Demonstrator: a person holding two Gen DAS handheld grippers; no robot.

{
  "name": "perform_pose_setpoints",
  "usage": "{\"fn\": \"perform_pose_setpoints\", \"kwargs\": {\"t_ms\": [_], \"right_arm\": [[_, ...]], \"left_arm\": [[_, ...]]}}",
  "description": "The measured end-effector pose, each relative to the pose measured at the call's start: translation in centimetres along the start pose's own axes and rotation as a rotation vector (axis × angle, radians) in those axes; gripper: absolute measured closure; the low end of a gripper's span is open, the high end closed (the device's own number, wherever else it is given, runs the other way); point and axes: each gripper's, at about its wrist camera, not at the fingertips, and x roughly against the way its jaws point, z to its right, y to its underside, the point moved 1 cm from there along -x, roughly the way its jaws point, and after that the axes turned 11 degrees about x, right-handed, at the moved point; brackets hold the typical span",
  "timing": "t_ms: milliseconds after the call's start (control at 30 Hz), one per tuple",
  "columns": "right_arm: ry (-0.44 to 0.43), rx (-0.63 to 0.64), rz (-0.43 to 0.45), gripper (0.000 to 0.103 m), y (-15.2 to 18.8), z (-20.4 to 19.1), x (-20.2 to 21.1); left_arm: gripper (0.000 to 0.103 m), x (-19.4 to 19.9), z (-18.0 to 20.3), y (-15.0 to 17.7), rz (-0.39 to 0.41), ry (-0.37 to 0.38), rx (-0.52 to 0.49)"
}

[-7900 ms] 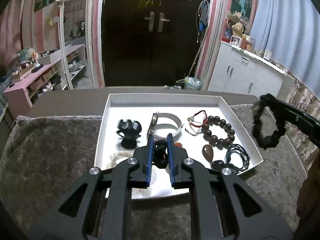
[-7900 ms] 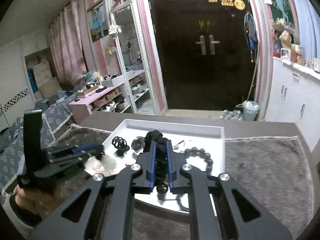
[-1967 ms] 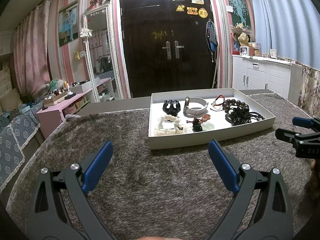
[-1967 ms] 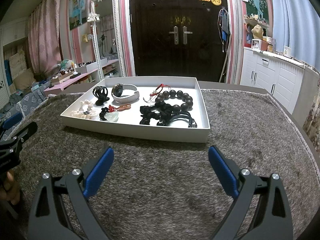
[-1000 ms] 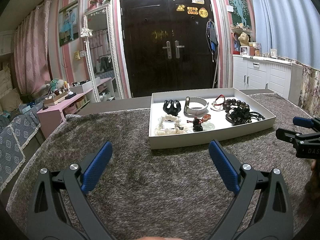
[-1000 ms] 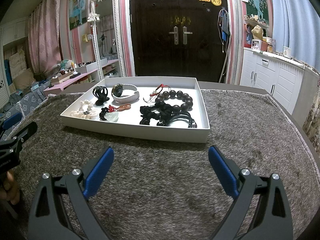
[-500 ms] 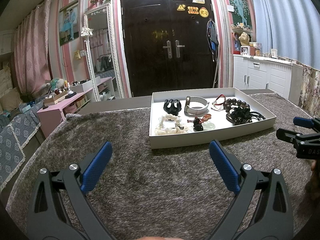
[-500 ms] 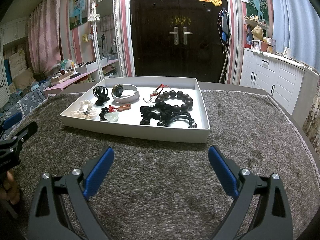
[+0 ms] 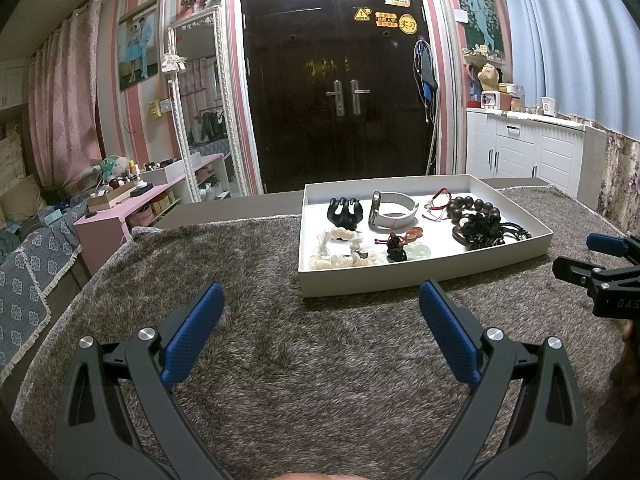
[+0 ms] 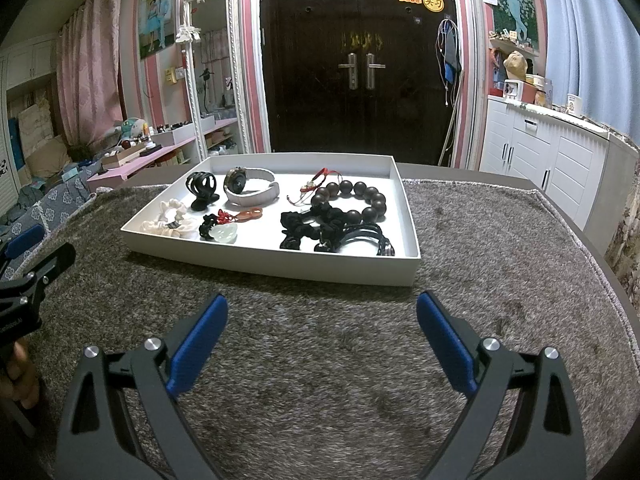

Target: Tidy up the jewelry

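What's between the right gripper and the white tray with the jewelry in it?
Only bare grey carpet: in the right wrist view, nothing lies between the open right gripper and the tray's near wall.

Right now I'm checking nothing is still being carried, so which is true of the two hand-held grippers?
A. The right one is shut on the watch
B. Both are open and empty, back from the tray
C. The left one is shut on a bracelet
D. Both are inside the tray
B: the left hand-held gripper and right hand-held gripper both gape wide over the rug, nothing between their fingers, short of the white tray.
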Motion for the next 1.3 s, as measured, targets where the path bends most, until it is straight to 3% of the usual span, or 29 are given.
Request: {"fn": "perform_pose_setpoints", "kwargs": {"t_ms": [1300], "right_arm": [[0.001,0.003,0.001,0.008,-0.01,-0.03,0.01]], "left_arm": [[0.005,-0.09,-0.17,0.17,-0.005,-0.001,0.006]]}}
